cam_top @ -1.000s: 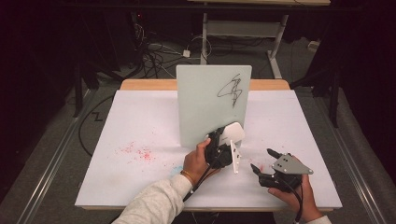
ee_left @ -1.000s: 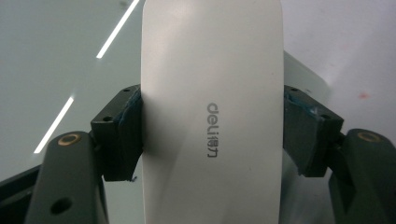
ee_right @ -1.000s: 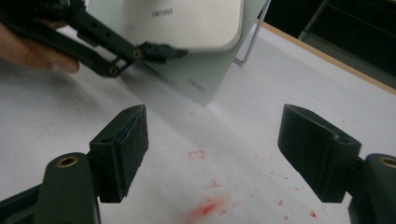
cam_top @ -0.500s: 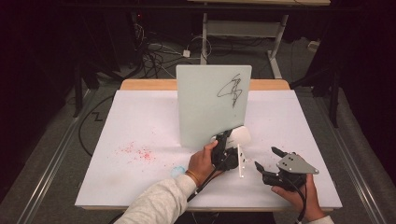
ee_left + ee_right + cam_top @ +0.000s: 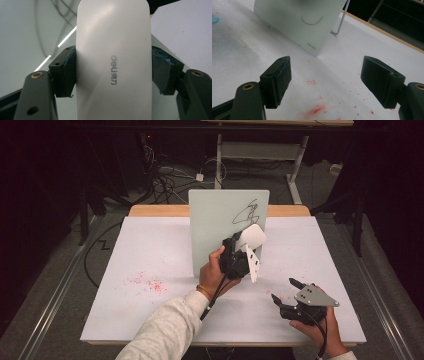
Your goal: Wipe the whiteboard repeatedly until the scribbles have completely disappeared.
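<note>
Left gripper [image 5: 113, 75] clamped on eraser [image 5: 113, 60]

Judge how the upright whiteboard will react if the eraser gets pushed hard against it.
The whiteboard stands upright on a thin wire leg, so a hard push may tip or slide it. It looks like a stiff, flat panel, unlikely to flex. The left claw grips the smooth eraser by its edges, so it could slip.

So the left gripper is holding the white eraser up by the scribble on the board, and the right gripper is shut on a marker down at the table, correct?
Not quite. The right gripper is open and empty, as the right gripper view shows. The left gripper does hold the white eraser by the scribble on the board.
</note>
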`<state>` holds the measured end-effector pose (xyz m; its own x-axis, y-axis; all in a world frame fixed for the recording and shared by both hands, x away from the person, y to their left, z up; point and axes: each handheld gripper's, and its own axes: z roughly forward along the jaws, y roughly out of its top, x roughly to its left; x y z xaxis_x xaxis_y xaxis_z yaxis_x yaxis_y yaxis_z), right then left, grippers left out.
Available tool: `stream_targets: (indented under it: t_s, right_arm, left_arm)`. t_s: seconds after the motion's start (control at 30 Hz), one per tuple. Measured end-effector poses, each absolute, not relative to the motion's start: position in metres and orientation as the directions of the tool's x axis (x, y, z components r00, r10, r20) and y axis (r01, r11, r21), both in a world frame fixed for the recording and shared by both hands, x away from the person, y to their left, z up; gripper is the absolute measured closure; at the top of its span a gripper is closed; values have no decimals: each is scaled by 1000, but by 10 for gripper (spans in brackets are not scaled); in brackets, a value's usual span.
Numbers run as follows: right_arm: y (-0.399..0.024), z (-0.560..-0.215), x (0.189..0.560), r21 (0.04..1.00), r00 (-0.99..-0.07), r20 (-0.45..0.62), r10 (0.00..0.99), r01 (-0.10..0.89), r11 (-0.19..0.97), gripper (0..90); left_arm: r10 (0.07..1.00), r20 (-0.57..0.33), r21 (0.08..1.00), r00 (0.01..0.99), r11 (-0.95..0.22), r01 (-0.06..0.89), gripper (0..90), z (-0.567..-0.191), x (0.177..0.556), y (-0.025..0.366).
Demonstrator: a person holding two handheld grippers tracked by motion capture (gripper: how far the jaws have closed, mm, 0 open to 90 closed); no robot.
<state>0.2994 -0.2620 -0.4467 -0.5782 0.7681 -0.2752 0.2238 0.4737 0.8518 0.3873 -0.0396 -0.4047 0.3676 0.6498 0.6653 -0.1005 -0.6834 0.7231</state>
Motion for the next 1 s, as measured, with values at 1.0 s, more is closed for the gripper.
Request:
stream_targets:
  t_s: [1.0]
  right_arm:
    - [-259,-448,299,846,-592,-273,758,228,482,252]
  left_arm:
    - [753,553,815,357,-578,-43,291,-354,403,-21]
